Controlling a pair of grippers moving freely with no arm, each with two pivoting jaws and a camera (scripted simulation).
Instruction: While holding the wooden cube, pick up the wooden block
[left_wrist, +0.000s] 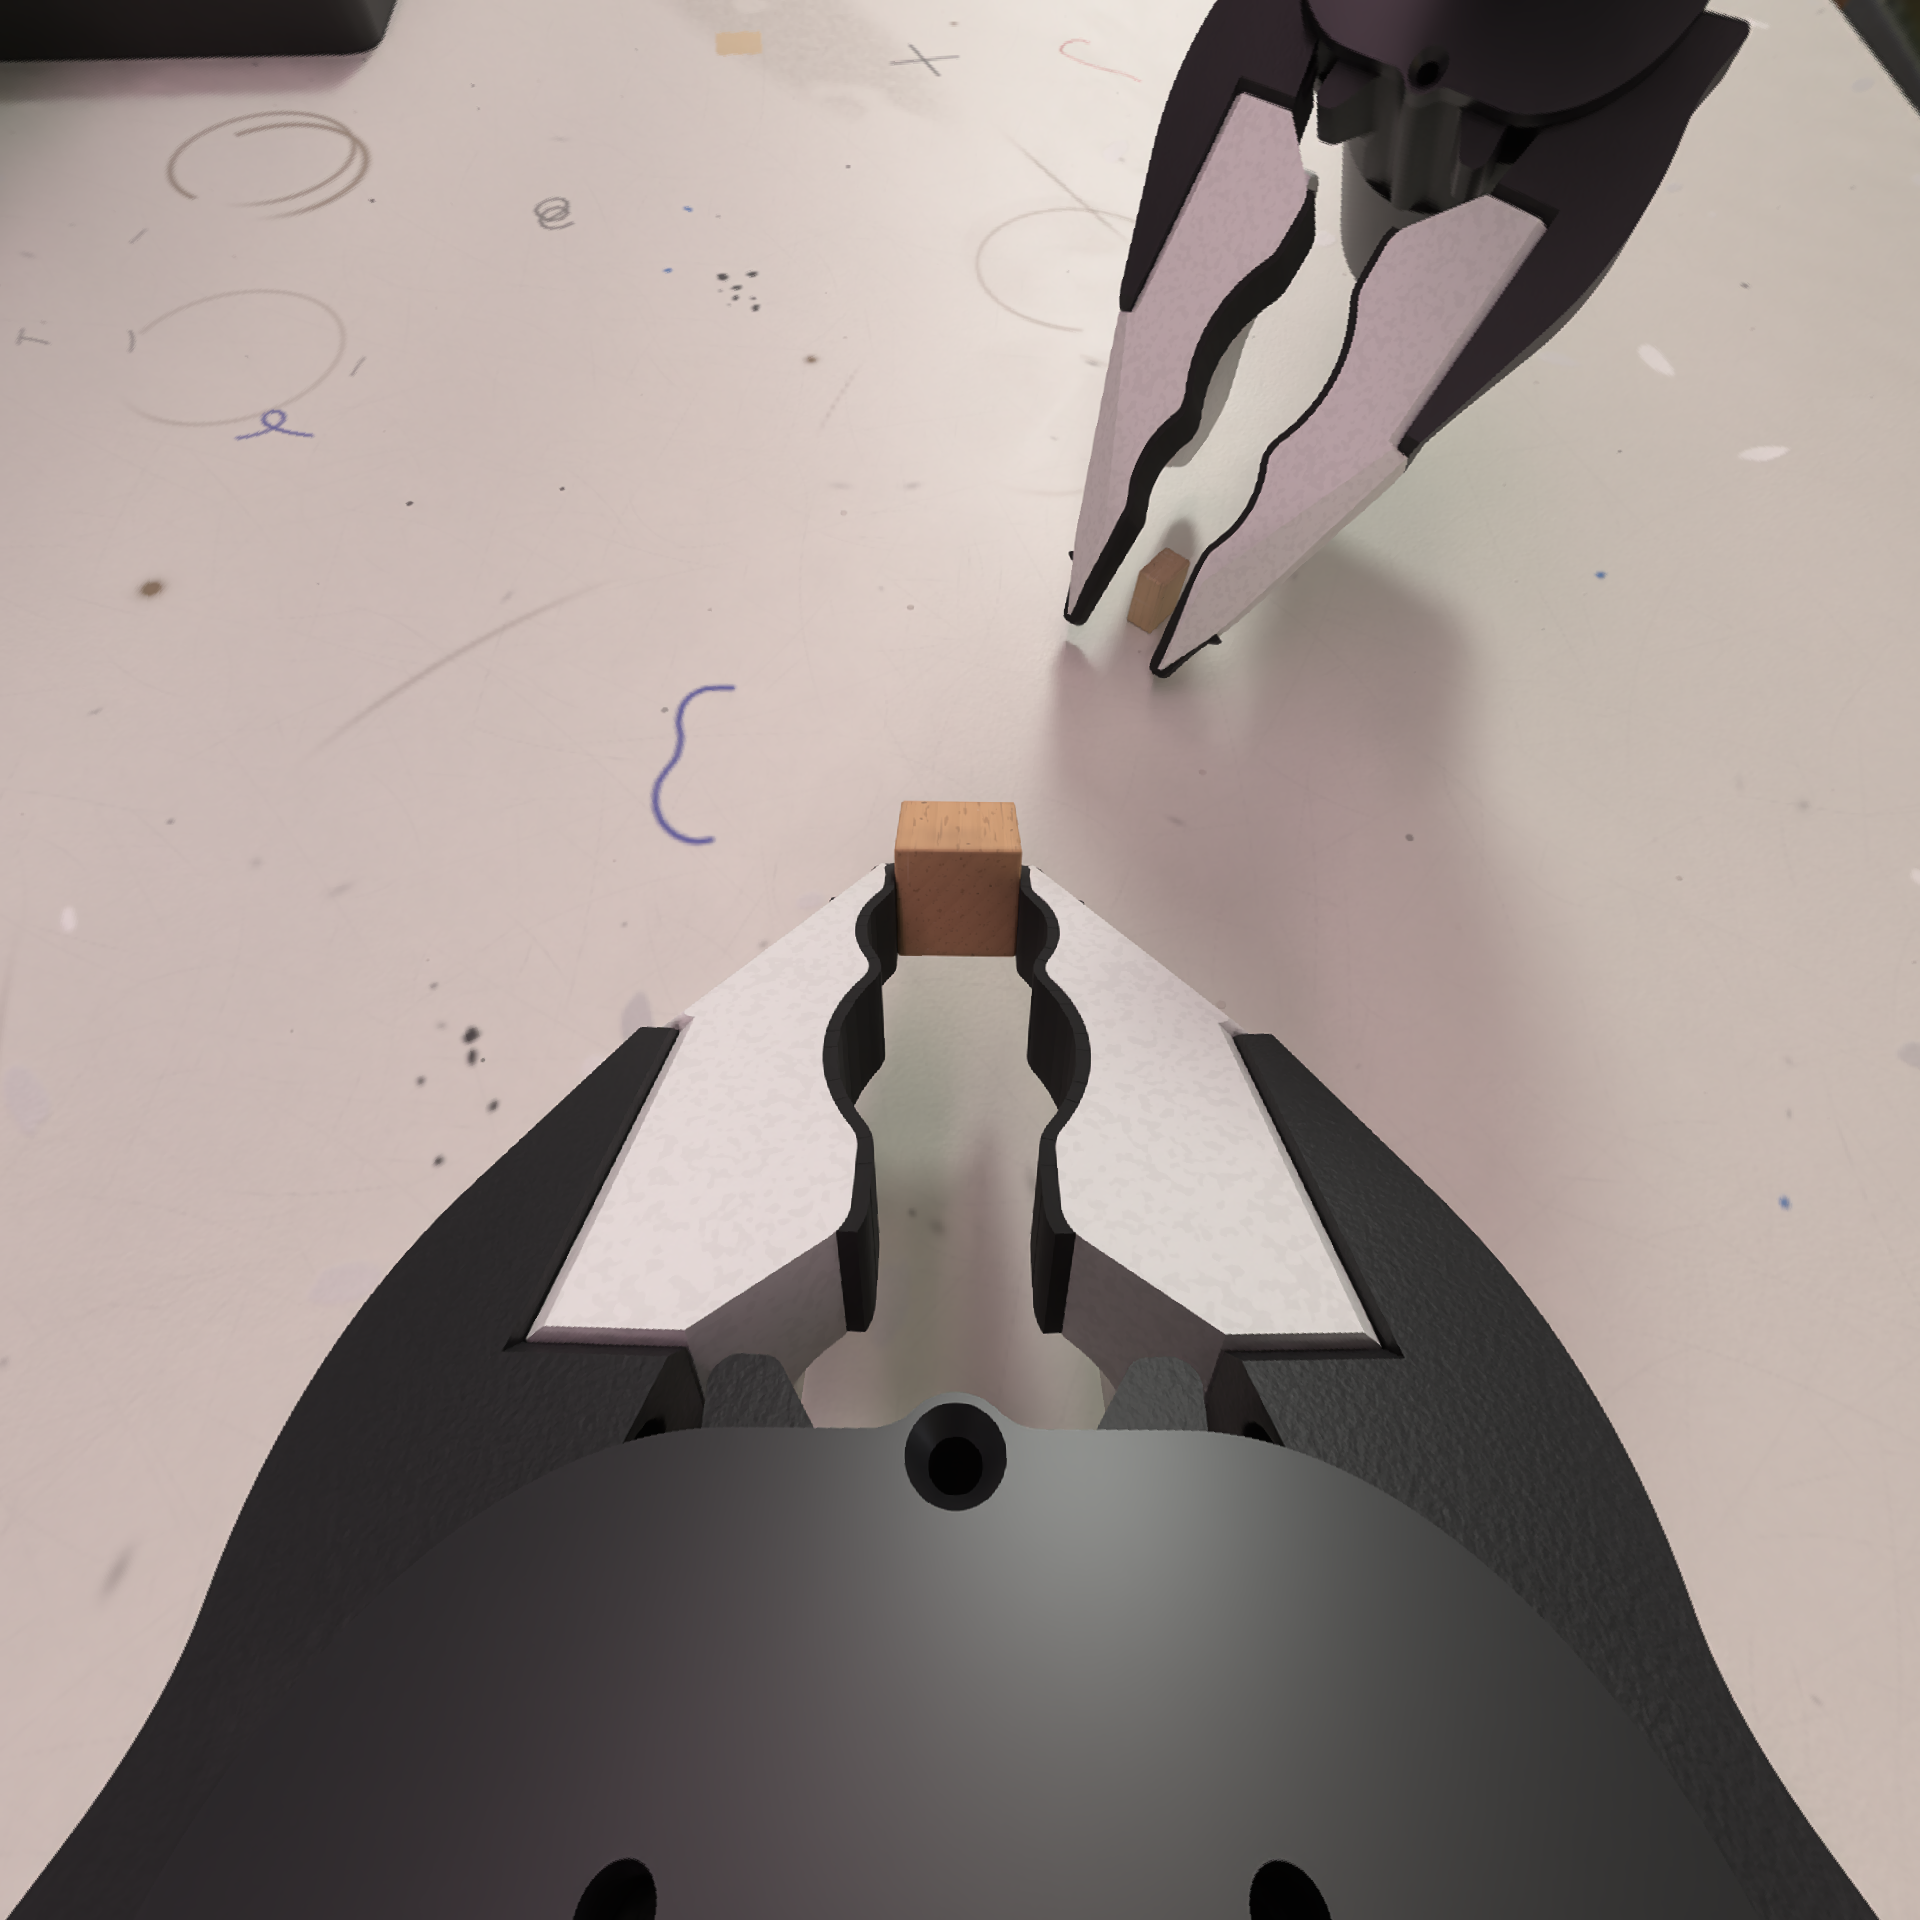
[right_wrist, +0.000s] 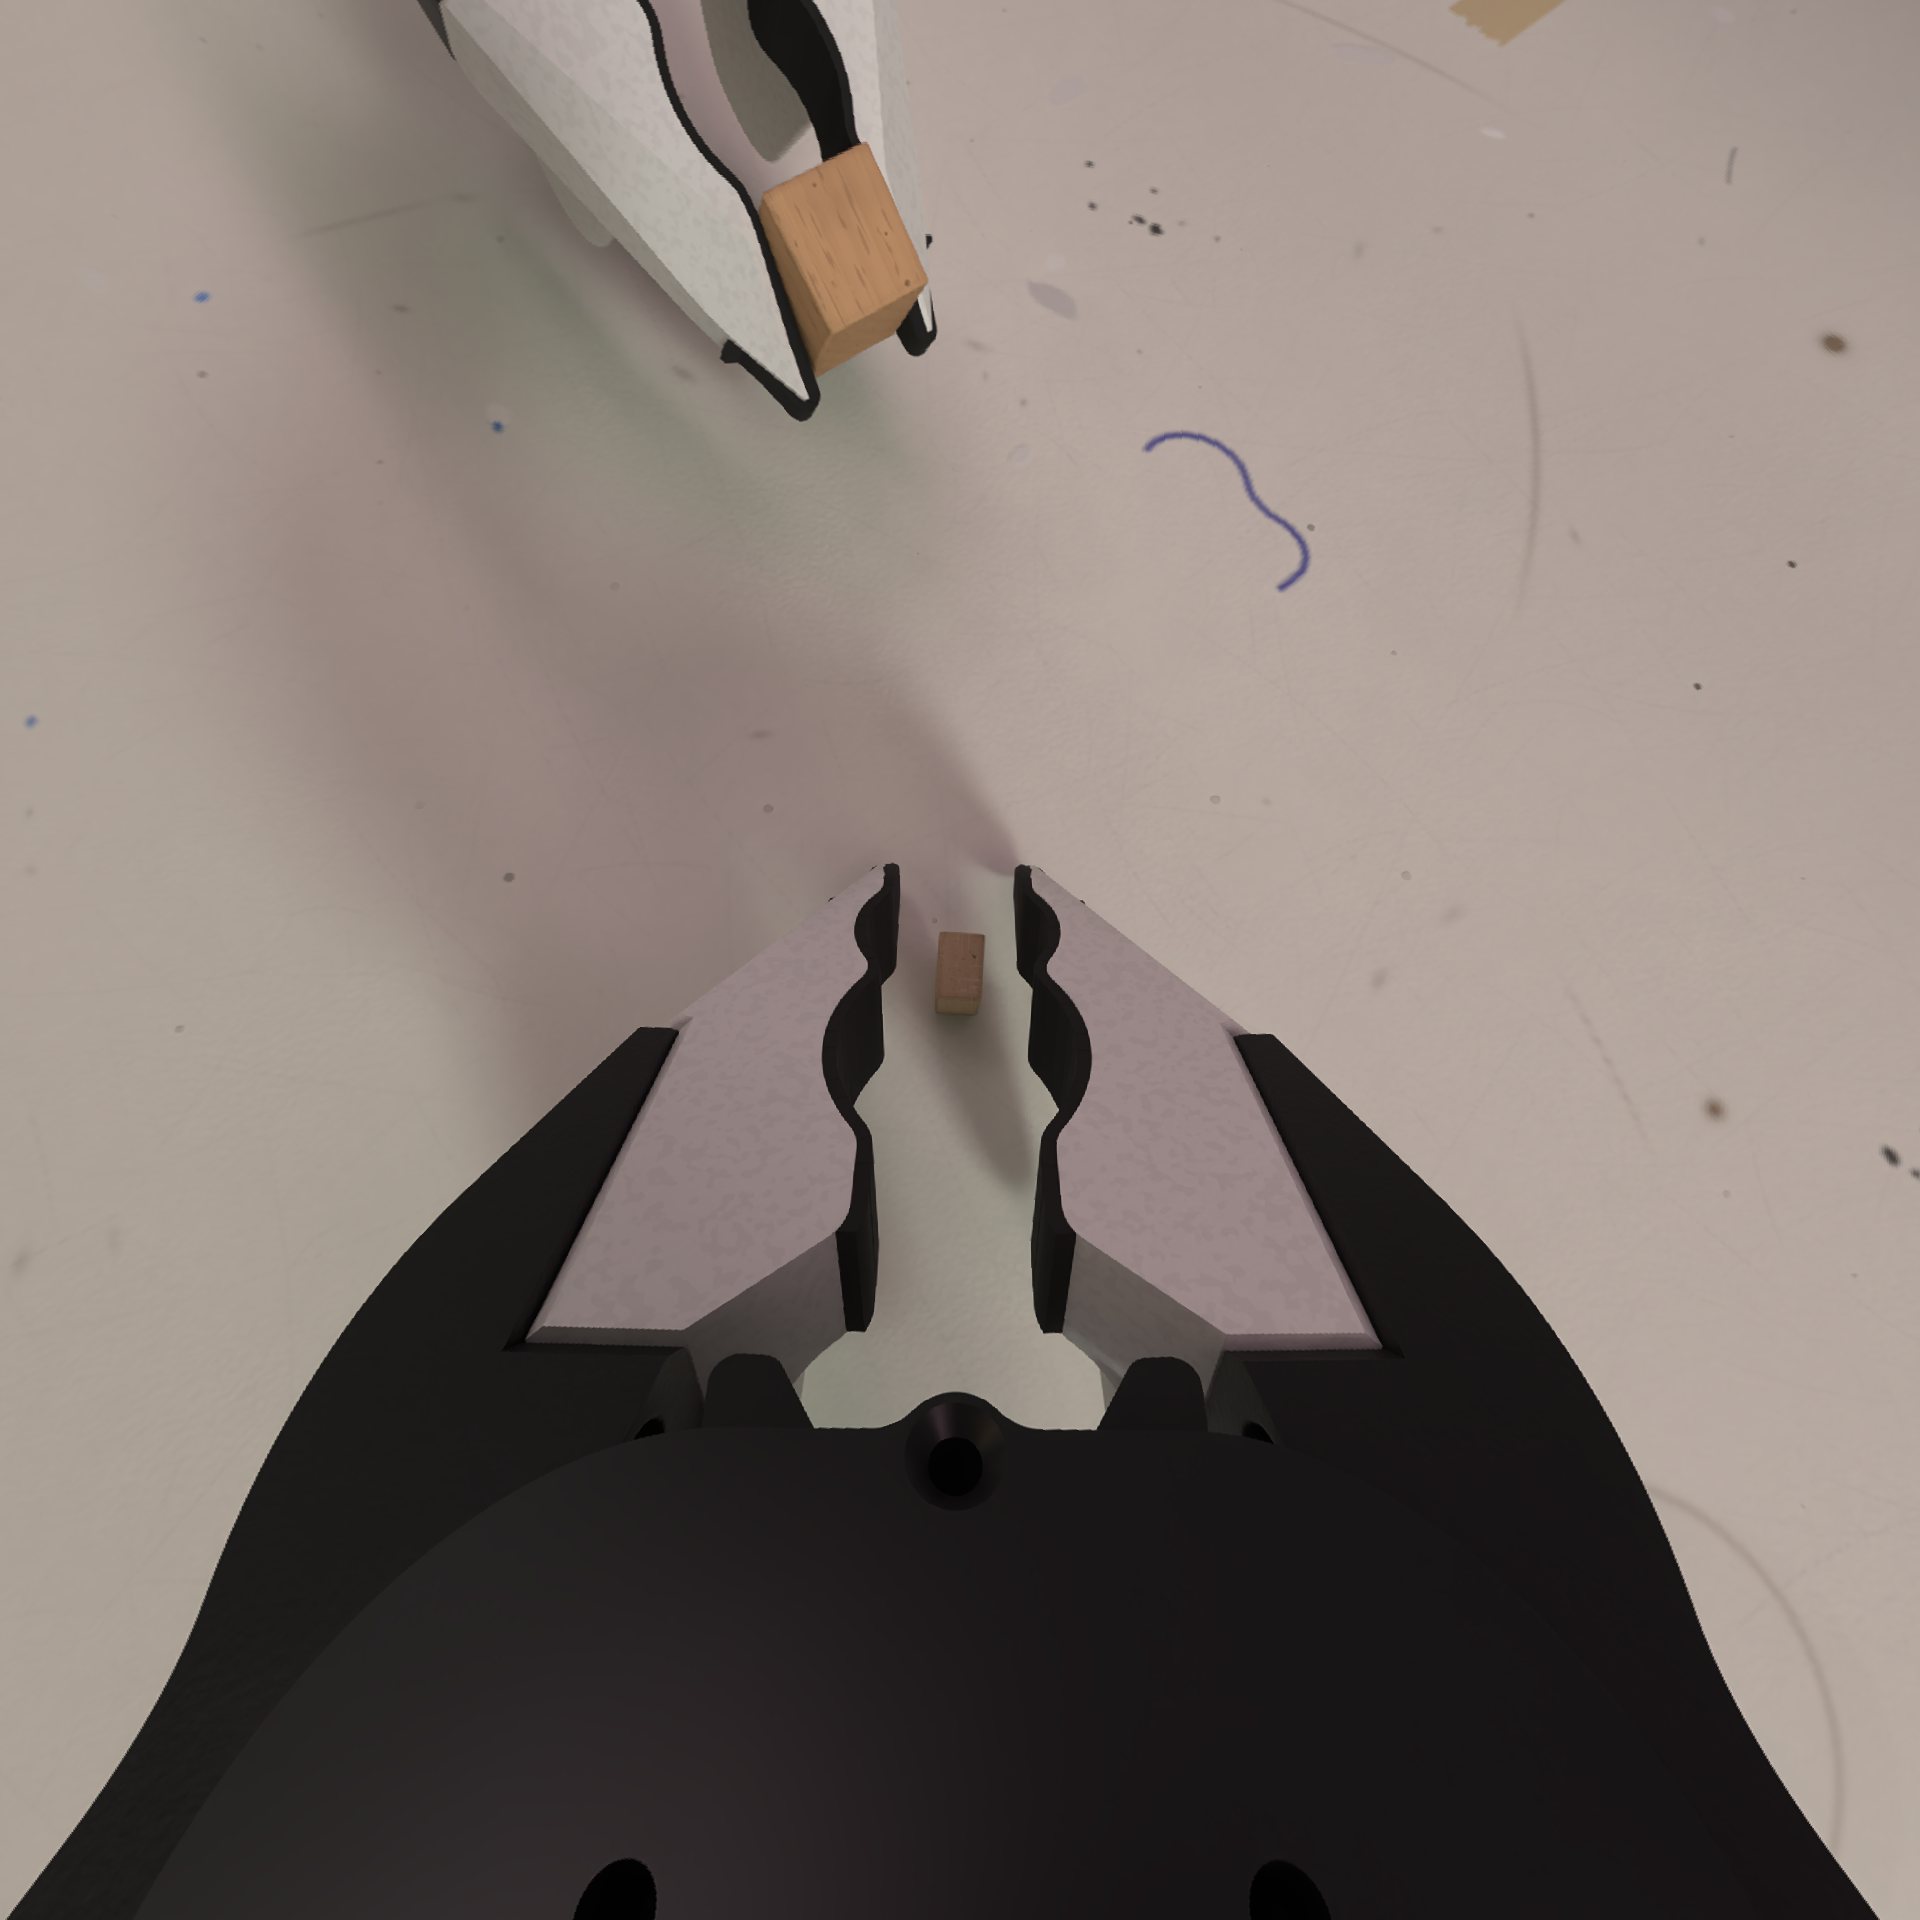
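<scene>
Between spread right claw (right_wrist: 956, 883) tips: small oblong wooden block (right_wrist: 959, 971).

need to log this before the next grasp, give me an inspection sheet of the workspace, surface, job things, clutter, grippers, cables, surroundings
surface: pale table, scuffed, with pencil rings, dark specks and a blue pen squiggle
job's things: wooden cube clamped at the fingertips of the left gripper; small wooden block lying on the table between the fingers of the right gripper, touching neither
clutter: a tan tape scrap at the far edge; nothing else loose
grippers: left shut on the cube; right open, tips down at the table, straddling the block
cables: nothing seen
surroundings: a dark object at the far left corner, cut off by the frame; otherwise nothing seen
</scene>
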